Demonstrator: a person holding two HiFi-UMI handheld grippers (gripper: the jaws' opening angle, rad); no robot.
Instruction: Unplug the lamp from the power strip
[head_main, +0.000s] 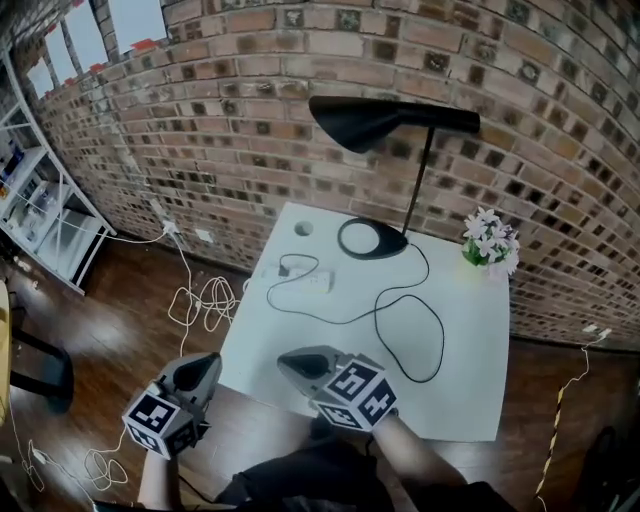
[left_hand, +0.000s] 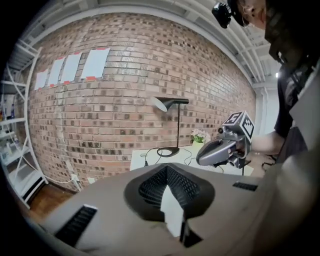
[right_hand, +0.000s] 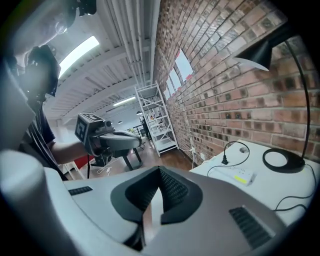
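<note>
1. So, neither gripper has reached the work yet. In the head view the left gripper (head_main: 208, 362) hangs off the white table's (head_main: 470, 340) 7 o'clock corner. The right gripper (head_main: 290, 362) is over its 6 o'clock edge.
2. Each gripper has its jaws pressed together with nothing between them, which looks like a posture for approaching, not for grasping.
3. The power strip (head_main: 312, 279) lies flat toward 10 o'clock from the table's middle, well apart from both grippers. The black plug (right_hand: 225, 160) stands upright at its end, apparently seated.
4. The cord (head_main: 400, 305) runs in slack loops to the lamp (head_main: 372, 238) at 12 o'clock by the brick wall. That slack means pulling the plug should not drag the lamp.
5. The strip looks light, so one gripper probably needs to pin it while the other opens for the plug.
</note>
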